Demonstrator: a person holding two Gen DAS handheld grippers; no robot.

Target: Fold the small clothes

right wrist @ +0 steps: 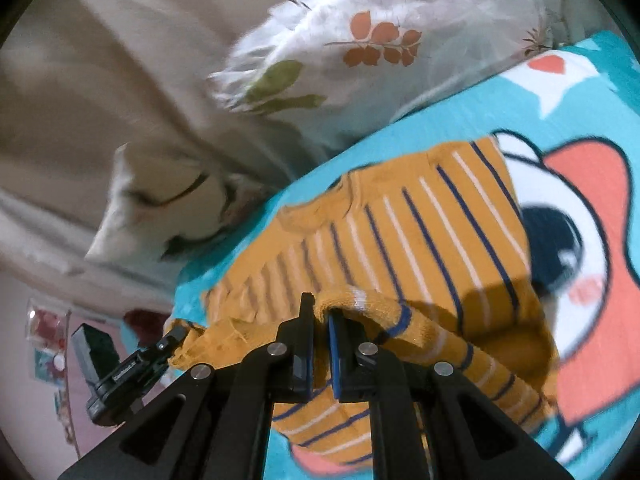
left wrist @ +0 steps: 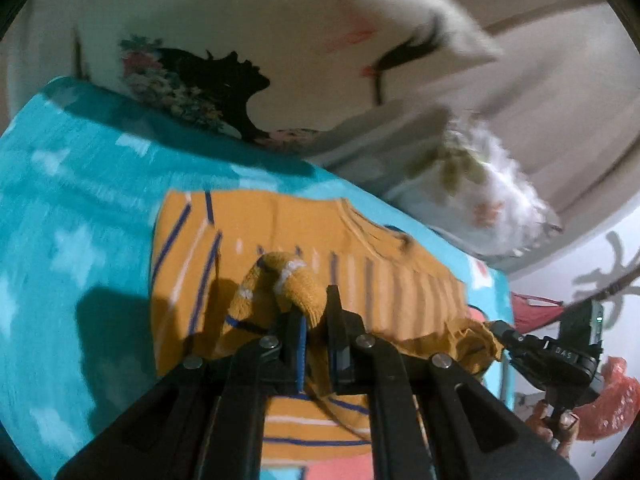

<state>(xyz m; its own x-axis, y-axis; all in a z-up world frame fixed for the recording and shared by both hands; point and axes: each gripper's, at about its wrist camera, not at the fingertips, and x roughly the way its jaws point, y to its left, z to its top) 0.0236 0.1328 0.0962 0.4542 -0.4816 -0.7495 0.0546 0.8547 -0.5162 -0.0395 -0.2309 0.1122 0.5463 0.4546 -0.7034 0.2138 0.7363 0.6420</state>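
A small mustard sweater (left wrist: 288, 236) with blue and white stripes lies on a turquoise blanket (left wrist: 80, 208). My left gripper (left wrist: 316, 312) is shut on a fold of the sweater's hem, held above the garment. My right gripper (right wrist: 320, 314) is shut on another part of the same hem, lifted over the striped body (right wrist: 420, 232). The right gripper (left wrist: 504, 330) shows in the left wrist view at the right, pinching the fabric edge. The left gripper (right wrist: 176, 336) shows in the right wrist view at the lower left.
A pillow with a black silhouette print (left wrist: 224, 76) and a white pillow with leaf print (right wrist: 360, 48) lie beyond the blanket. The blanket has a big cartoon print (right wrist: 580, 208) on the right. A red object (left wrist: 612, 400) sits off the bed edge.
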